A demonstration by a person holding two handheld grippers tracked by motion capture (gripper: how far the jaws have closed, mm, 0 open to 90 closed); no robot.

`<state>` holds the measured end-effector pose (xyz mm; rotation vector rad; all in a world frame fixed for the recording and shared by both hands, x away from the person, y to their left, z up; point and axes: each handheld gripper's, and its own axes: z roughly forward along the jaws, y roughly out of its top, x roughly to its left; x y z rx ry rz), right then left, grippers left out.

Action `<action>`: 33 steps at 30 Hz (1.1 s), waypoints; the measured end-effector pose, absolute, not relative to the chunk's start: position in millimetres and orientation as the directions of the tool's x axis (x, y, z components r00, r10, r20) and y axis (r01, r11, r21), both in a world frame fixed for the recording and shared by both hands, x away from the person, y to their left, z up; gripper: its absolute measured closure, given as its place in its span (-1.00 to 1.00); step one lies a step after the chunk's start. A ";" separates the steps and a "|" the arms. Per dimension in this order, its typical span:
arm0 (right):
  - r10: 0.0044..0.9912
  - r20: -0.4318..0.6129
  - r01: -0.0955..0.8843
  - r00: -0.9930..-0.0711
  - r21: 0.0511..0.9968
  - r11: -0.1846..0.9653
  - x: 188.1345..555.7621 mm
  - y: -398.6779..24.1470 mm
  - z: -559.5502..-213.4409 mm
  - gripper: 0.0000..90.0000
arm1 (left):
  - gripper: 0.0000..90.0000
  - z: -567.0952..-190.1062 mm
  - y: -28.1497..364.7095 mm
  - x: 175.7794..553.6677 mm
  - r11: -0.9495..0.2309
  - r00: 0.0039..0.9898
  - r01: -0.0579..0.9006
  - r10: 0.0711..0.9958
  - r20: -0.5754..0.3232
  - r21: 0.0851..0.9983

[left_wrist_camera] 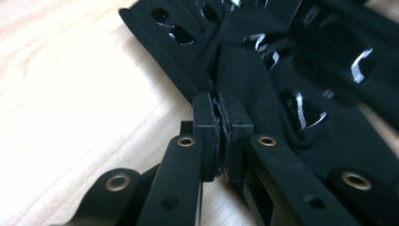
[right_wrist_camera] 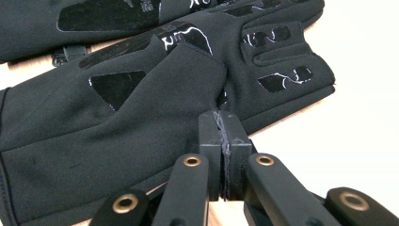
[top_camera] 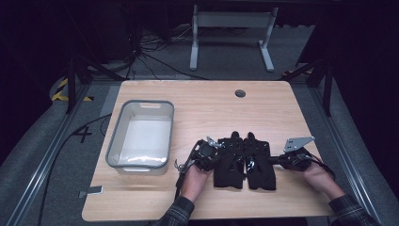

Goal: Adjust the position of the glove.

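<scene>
2 black gloves lie side by side near the table's [top_camera: 202,99] near edge, right of centre: the left glove [top_camera: 229,162] and the right glove [top_camera: 261,165], cuffs toward the person. The left gripper [left_wrist_camera: 221,123] has its jaws pinched shut on the left glove's edge fabric. The right gripper [right_wrist_camera: 225,136] has its jaws clamped on the right glove's edge. A clear bin [top_camera: 141,135] stands well to the left.
</scene>
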<state>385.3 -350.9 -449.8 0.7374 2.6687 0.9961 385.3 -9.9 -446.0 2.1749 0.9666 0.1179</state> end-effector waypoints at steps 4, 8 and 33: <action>0.517 -0.011 0.382 -0.856 0.660 0.647 385.7 -350.1 -450.1 0.99 | 0.93 -437.5 -7.8 385.6 -0.403 0.721 0.587 0.655 -0.227 0.702; 0.516 -0.003 0.385 -0.857 0.662 0.644 386.1 -349.0 -450.3 0.99 | 0.93 -428.8 -10.0 385.1 -0.365 0.741 0.562 0.621 -0.255 0.742; 0.474 0.007 0.357 -0.880 0.667 0.653 399.7 -303.8 -451.8 1.00 | 0.93 -399.4 -40.0 408.8 -0.399 0.831 0.478 0.494 -0.256 0.782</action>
